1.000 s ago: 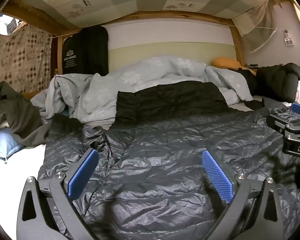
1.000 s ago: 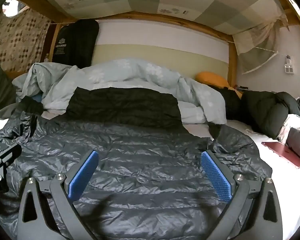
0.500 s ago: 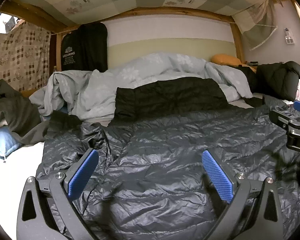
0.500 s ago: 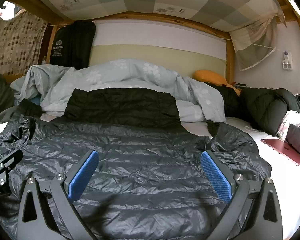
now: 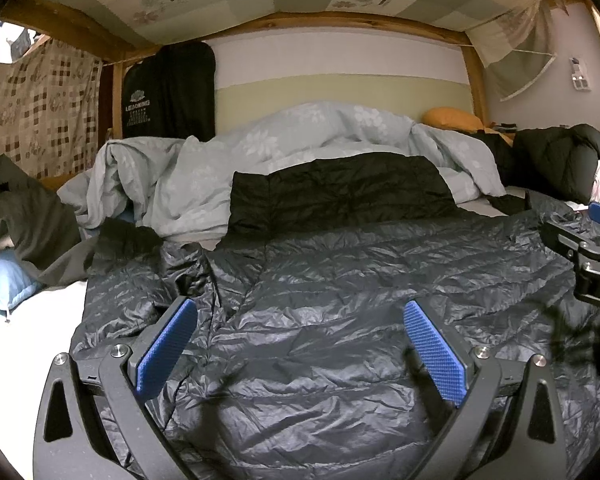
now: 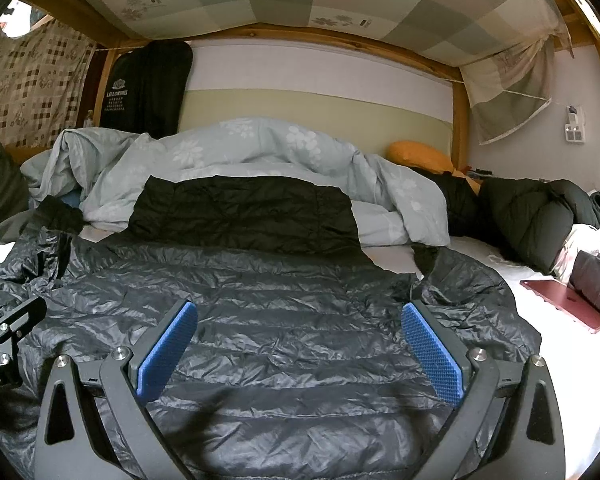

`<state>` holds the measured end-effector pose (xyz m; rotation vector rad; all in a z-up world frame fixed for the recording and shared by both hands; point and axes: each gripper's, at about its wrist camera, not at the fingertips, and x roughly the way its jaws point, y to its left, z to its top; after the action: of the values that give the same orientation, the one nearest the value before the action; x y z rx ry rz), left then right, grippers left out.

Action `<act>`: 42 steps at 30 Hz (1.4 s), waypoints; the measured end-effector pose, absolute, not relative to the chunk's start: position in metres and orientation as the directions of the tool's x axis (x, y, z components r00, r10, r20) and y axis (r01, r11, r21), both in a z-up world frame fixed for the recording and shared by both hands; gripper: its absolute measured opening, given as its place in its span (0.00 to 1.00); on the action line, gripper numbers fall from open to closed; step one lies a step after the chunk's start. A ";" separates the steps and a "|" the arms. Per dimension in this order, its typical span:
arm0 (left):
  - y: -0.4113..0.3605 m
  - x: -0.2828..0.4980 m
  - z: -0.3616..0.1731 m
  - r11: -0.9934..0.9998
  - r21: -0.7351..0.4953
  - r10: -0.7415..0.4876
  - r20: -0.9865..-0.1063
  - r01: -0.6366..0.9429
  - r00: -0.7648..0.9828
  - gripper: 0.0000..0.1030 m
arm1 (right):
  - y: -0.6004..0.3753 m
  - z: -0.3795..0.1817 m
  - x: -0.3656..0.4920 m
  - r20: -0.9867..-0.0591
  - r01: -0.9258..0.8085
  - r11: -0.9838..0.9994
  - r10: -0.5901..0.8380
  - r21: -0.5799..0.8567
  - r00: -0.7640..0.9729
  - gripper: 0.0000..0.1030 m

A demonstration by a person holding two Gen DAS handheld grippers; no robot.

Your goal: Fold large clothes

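A large dark grey quilted down jacket (image 5: pixel 340 300) (image 6: pixel 284 320) lies spread flat across the white bed sheet, its matte black hood or collar part (image 5: pixel 340 192) (image 6: pixel 244 212) at the far end. My left gripper (image 5: pixel 300 344) hovers open just above the jacket's left half, near a crumpled sleeve (image 5: pixel 140 280). My right gripper (image 6: pixel 300 344) hovers open over the right half, with the other sleeve (image 6: pixel 472 292) ahead to its right. Neither holds any fabric. Each gripper's body shows at the edge of the other's view.
A rumpled pale blue floral duvet (image 6: pixel 260 152) is heaped behind the jacket. Black puffer coats (image 6: pixel 532 212) and a maroon flat case (image 6: pixel 560 300) lie at right. A grey garment (image 5: pixel 24 208) lies at left. Wooden bunk frame (image 6: pixel 460 120) overhead and around.
Both grippers have tilted or drawn back a little, so the jacket sits slightly lower in both views. The jacket itself has not moved and both grippers stayed open.
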<state>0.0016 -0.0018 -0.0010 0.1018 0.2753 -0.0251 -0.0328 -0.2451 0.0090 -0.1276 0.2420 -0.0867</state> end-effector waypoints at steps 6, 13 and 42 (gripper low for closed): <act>-0.006 -0.001 -0.003 0.991 0.124 -0.010 -0.248 0.042 0.969 1.00 | -0.245 0.009 -0.033 -0.233 0.070 0.988 -0.101 -0.136 0.967 0.99; -0.008 -0.005 -0.003 0.992 0.121 -0.011 -0.249 0.042 0.968 1.00 | -0.245 0.009 -0.033 -0.230 0.075 0.988 -0.105 -0.137 0.967 0.99; -0.013 -0.004 -0.001 0.989 0.140 -0.002 -0.248 0.038 0.969 1.00 | -0.247 0.010 -0.033 -0.232 0.088 0.988 -0.116 -0.126 0.966 0.99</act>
<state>-0.0040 -0.0129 -0.0015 0.1449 0.2500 -0.0199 -0.0333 -0.2472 0.0101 -0.1149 0.2415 -0.1033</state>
